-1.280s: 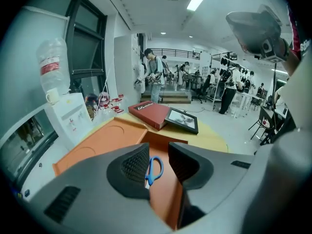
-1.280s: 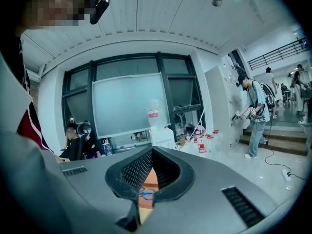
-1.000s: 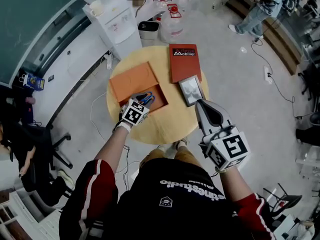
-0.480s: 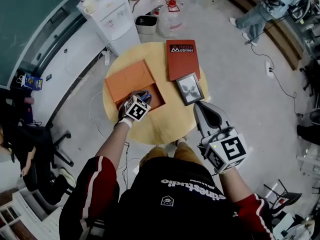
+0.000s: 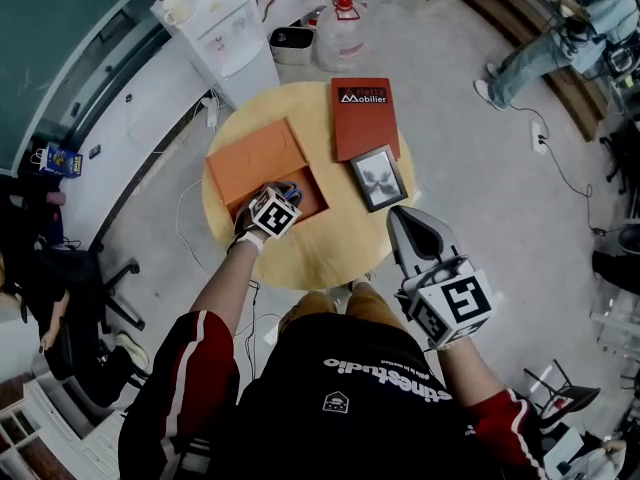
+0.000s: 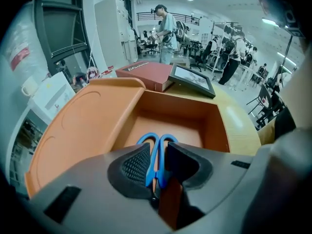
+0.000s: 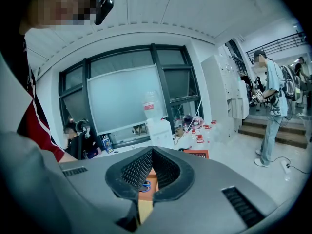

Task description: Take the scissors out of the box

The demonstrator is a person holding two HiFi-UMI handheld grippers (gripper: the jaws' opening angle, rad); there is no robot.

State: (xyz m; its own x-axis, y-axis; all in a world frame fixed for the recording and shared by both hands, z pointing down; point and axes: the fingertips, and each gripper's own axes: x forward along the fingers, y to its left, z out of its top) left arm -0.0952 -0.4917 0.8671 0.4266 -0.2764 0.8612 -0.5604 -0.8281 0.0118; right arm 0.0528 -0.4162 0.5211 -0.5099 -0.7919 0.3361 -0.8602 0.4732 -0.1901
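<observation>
Blue-handled scissors [image 6: 154, 156] lie in the box [image 6: 215, 126], handles toward the picture frame [image 6: 191, 78].

We find the scissors [image 6: 155, 152] in the box [image 5: 255, 158] at nine o'clock on the worktop [image 5: 300, 258], the book [image 5: 362, 118] at one o'clock, and the frame [image 5: 378, 178] at three.

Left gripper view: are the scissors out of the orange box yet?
No, the scissors lie inside the open compartment of the orange box.

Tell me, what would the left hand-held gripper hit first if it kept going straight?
The left hand-held gripper would likely meet the blue-handled scissors in the orange box; they sit between its closing jaws.
</observation>
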